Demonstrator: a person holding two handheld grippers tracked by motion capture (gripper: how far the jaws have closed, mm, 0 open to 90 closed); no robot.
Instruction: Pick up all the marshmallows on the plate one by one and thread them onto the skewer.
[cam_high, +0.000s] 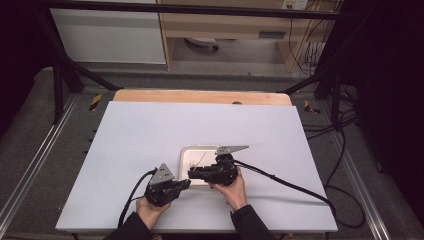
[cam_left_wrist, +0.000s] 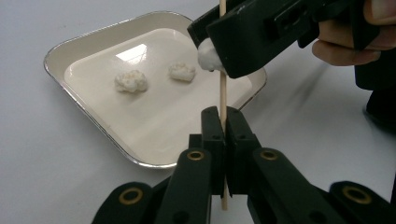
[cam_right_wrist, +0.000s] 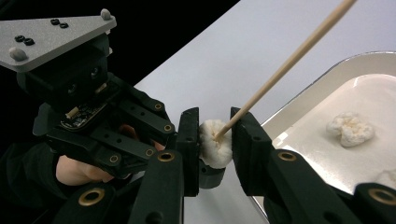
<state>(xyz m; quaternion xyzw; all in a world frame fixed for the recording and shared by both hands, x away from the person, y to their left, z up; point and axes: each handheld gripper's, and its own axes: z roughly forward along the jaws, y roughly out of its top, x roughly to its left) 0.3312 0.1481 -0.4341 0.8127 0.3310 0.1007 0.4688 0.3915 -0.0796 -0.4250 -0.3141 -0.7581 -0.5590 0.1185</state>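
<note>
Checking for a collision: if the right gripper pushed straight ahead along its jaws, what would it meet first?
Probably the left gripper: it sits just beyond the white piece in the right gripper, though depth is unclear.

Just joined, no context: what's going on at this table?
A person works two handheld grippers over a white table. The left gripper is shut on a thin wooden skewer, holding it upright. The right gripper is shut on a white popcorn-like piece, with the skewer running into it, apparently threading it on. Two more pieces lie in the tray just behind.
</note>
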